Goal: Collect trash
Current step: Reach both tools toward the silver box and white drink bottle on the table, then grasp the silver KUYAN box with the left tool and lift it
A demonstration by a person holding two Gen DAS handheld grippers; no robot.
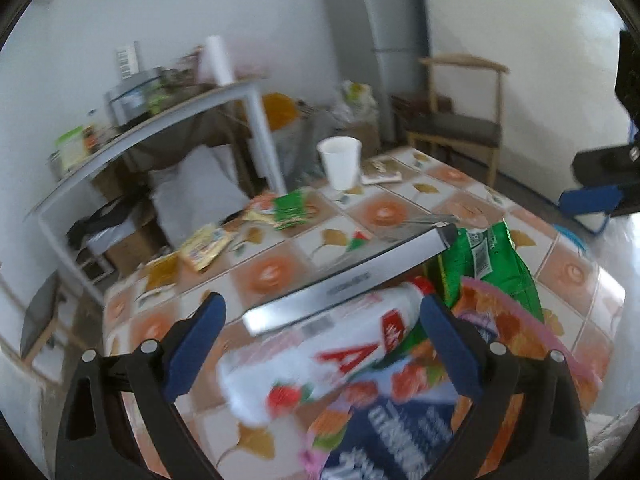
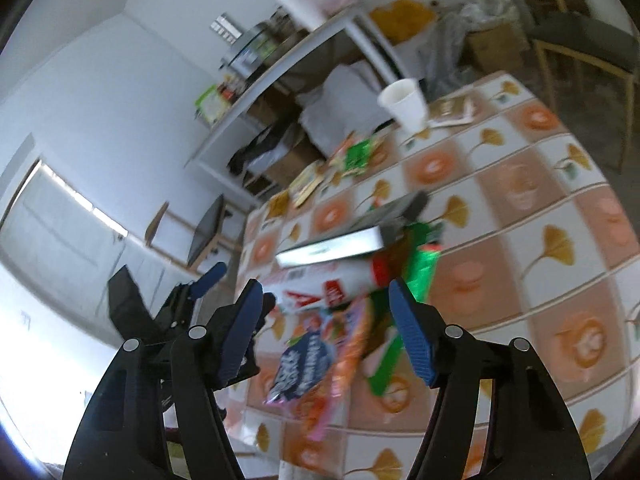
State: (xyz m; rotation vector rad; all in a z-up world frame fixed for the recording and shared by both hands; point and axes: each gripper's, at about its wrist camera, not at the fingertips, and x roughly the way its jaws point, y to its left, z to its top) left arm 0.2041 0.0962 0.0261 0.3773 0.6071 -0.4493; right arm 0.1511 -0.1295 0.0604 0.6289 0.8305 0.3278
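Both grippers, left gripper [image 1: 320, 332] and right gripper [image 2: 326, 316], hover with fingers spread over light, crinkly snack wrappers [image 2: 320, 360] piled on the tiled table [image 2: 540, 208]; pinch a loose edge.

Place: a lived-in home, a dining corner or kitchen.
Table [image 1: 568, 272]: patterned tablecloth, strewn with snack wrappers [image 1: 288, 208] and a paper cup [image 1: 340, 160].
Fridge [image 1: 372, 40]: grey and tall, at 12 o'clock in the left wrist view.
Chair [image 1: 456, 120]: wooden with a dark seat, at 1 o'clock beside the fridge.
Side table [image 1: 168, 120]: white, at 10 o'clock, crowded with jars and packets.
Floor clutter: cardboard boxes [image 1: 128, 244] and bags under the side table.
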